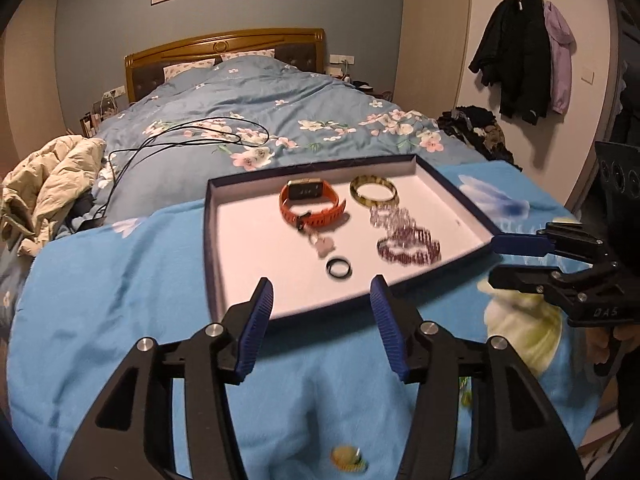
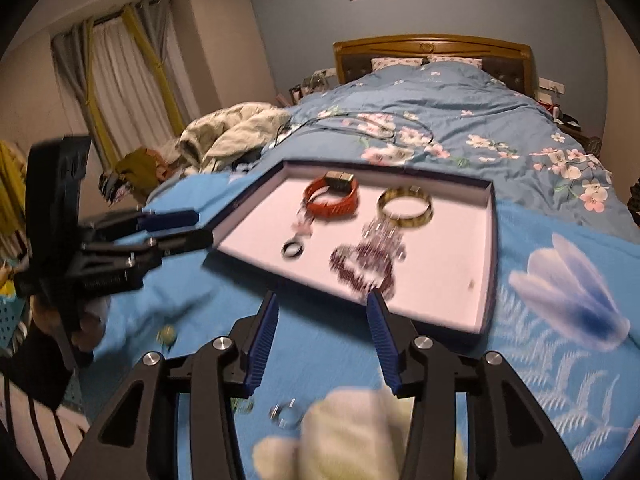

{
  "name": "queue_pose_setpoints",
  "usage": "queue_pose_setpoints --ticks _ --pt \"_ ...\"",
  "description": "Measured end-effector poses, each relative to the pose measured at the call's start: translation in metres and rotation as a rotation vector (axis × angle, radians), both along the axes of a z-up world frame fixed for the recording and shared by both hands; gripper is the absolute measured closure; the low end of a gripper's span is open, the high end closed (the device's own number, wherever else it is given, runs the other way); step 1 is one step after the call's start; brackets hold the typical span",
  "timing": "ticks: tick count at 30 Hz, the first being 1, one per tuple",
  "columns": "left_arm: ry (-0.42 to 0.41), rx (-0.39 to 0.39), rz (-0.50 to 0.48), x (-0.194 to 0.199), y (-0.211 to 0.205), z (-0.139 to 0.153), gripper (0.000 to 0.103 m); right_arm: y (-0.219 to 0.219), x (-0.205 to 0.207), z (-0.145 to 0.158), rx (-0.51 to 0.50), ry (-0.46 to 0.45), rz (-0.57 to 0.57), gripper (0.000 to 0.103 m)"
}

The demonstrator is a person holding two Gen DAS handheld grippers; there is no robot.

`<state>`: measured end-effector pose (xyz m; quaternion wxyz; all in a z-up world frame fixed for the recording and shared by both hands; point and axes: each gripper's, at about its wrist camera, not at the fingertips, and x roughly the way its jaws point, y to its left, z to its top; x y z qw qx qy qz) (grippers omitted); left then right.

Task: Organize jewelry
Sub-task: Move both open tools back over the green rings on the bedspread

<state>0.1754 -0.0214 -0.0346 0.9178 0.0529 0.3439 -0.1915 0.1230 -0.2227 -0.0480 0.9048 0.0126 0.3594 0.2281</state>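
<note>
A shallow dark-blue box lid with a white inside (image 1: 248,240) (image 2: 448,280) lies on a blue flowered cloth. In it are an orange watch (image 1: 312,204) (image 2: 332,198), a yellow-green bangle (image 1: 374,192) (image 2: 405,206), a pale bead bracelet (image 1: 390,216) (image 2: 382,236), a dark purple bead bracelet (image 1: 408,248) (image 2: 360,270), a black ring (image 1: 339,269) (image 2: 292,249) and a pale pendant (image 1: 323,246) (image 2: 303,227). My left gripper (image 1: 322,300) (image 2: 200,226) is open and empty before the tray's near edge. My right gripper (image 2: 323,312) (image 1: 496,258) is open and empty at the tray's corner.
The cloth (image 1: 120,280) covers a table at the foot of a bed with a floral duvet (image 1: 280,104). A black cable (image 1: 192,136) lies on the duvet. Small items (image 2: 286,416) (image 1: 348,458) lie on the cloth near me. Coats (image 1: 520,52) hang on the wall.
</note>
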Motion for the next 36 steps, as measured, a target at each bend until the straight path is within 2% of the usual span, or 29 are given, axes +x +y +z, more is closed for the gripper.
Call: queue_pose_setpoints --ticks 10,16,25,27,32,36 --pt "0.009 0.010 -0.002 -0.039 0.017 -0.012 0.052 0.034 -0.045 -0.018 -0.044 0.046 0.135 0.059" --pt "0.020 0.020 -0.025 -0.057 0.019 -0.018 0.051 0.048 -0.060 -0.030 -0.051 0.083 0.170 0.060" --pt "0.051 0.046 -0.050 -0.076 0.021 -0.029 0.051 0.065 -0.065 -0.039 -0.086 0.100 0.171 0.072" --pt "0.057 0.050 -0.055 -0.079 0.021 -0.031 0.051 0.066 -0.062 -0.041 -0.097 0.109 0.159 0.080" --pt "0.077 0.061 -0.071 -0.082 0.019 -0.038 0.051 0.063 -0.064 -0.043 -0.101 0.112 0.150 0.090" --pt "0.094 0.054 -0.076 -0.081 0.018 -0.043 0.051 0.060 -0.064 -0.043 -0.095 0.114 0.141 0.090"
